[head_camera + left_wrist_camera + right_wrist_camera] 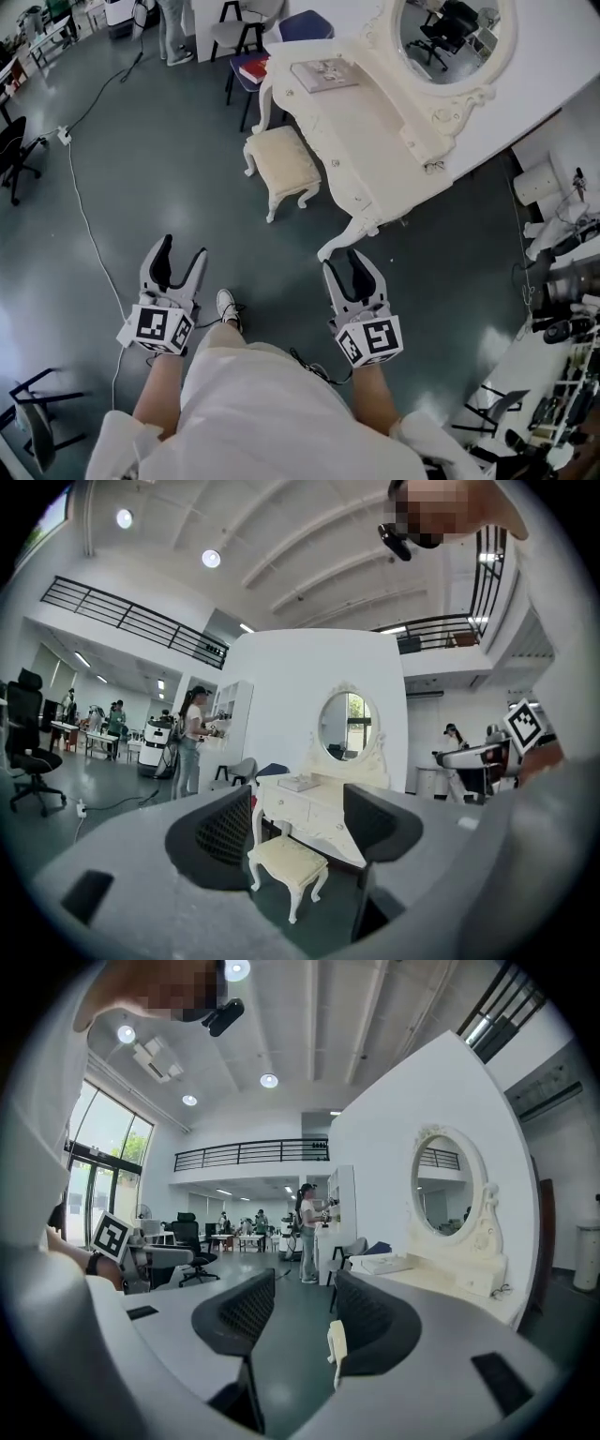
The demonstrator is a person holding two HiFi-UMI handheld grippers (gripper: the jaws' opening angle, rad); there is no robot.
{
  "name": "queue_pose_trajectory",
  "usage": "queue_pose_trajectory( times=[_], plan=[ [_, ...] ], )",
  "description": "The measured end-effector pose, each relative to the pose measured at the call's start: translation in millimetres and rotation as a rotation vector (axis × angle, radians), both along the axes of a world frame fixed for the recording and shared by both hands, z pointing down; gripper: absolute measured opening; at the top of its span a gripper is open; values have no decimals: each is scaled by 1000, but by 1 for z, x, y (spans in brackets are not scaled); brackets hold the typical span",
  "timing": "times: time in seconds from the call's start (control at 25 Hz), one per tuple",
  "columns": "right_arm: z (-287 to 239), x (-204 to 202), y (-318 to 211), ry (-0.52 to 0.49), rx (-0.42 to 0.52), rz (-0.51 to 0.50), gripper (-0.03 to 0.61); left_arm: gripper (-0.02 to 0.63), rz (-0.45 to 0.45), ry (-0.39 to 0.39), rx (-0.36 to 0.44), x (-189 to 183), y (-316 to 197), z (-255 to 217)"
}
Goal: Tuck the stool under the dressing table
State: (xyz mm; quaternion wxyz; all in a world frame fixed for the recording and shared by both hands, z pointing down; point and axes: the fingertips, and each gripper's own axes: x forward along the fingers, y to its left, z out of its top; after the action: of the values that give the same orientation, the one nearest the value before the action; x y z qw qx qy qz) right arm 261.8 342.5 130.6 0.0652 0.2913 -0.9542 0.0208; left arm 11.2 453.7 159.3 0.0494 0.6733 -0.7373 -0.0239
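Note:
The cream stool (281,167) stands on the dark floor in front of the white dressing table (375,122), out from under it. In the left gripper view the stool (289,860) appears between the jaws, some way ahead, with the dressing table (309,813) behind it. My left gripper (181,251) is open and holds nothing; my right gripper (345,264) is also open and empty, near the table's curved front leg. In the right gripper view only a sliver of the stool (336,1340) shows past the right finger of that gripper (305,1312). Both grippers are well short of the stool.
A white cable (89,225) runs across the floor at the left. Chairs (246,37) stand behind the table's far end, and a person (173,28) stands beyond them. A black office chair (14,155) is at far left. Cluttered benches (553,309) line the right.

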Motion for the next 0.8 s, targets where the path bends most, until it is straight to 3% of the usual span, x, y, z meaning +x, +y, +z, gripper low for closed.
queue_pose_trajectory(
  times=[0.16, 0.32, 0.6, 0.8],
  plan=[
    [-1, -62, -48, 11, -32, 13, 192, 304, 40, 34, -38, -60, -51, 5],
    [9, -99, -87, 30, -46, 57, 187, 304, 112, 37, -75, -91, -99, 16],
    [43, -113, -154, 61, -104, 125, 184, 304, 212, 62, -121, -92, -190, 42],
    [77, -127, -228, 74, -145, 122, 184, 304, 212, 63, -166, -95, -262, 57]
  ],
)
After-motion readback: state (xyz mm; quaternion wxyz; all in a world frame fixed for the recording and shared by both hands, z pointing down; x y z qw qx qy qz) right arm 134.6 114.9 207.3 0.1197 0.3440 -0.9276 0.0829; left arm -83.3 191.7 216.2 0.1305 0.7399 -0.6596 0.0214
